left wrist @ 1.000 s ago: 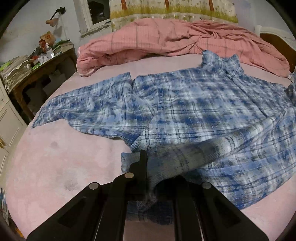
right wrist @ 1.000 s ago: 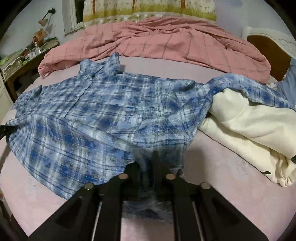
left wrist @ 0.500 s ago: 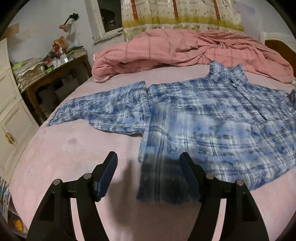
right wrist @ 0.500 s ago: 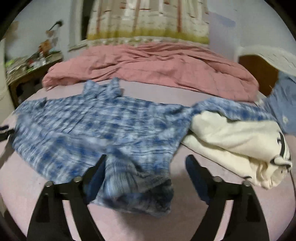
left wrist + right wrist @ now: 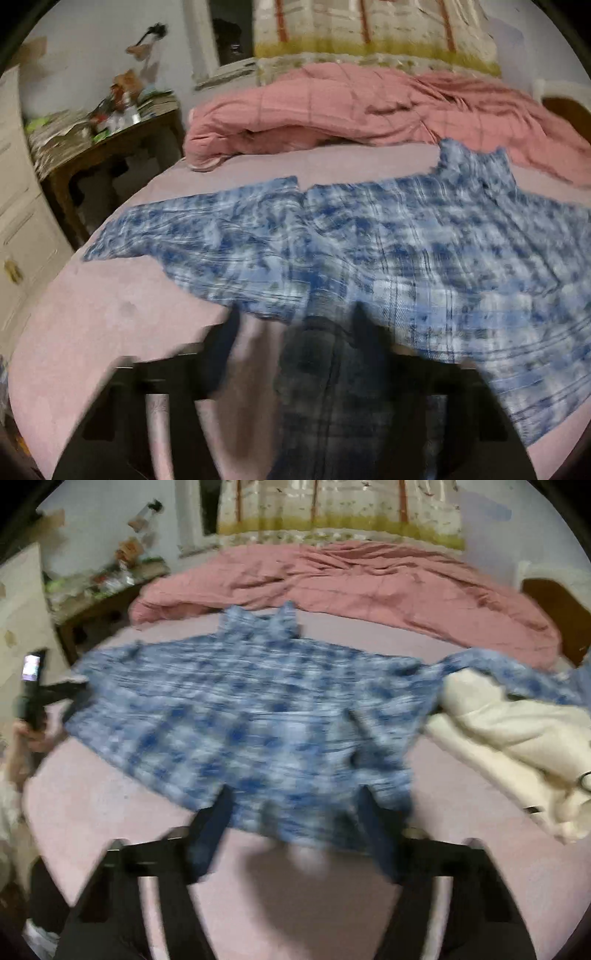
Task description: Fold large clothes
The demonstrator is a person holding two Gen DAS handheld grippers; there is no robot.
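A large blue plaid shirt lies spread face up on the pink bed, collar toward the far side. It also shows in the right wrist view. My left gripper is open, its fingers either side of the shirt's lower left hem, which lies between them. My right gripper is open, fingers either side of the lower right hem; the shirt lies loose on the bed. The left gripper also shows in the right wrist view at the shirt's far left edge. Both views are motion-blurred.
A rumpled pink quilt lies across the head of the bed. A cream garment sits at the right under the shirt's right sleeve. A cluttered wooden side table and white drawers stand left of the bed.
Both grippers were shut on the shirt's lower hem a second ago; they opened and let it go. The hem now lies on the bed and both grippers have drawn back and risen.
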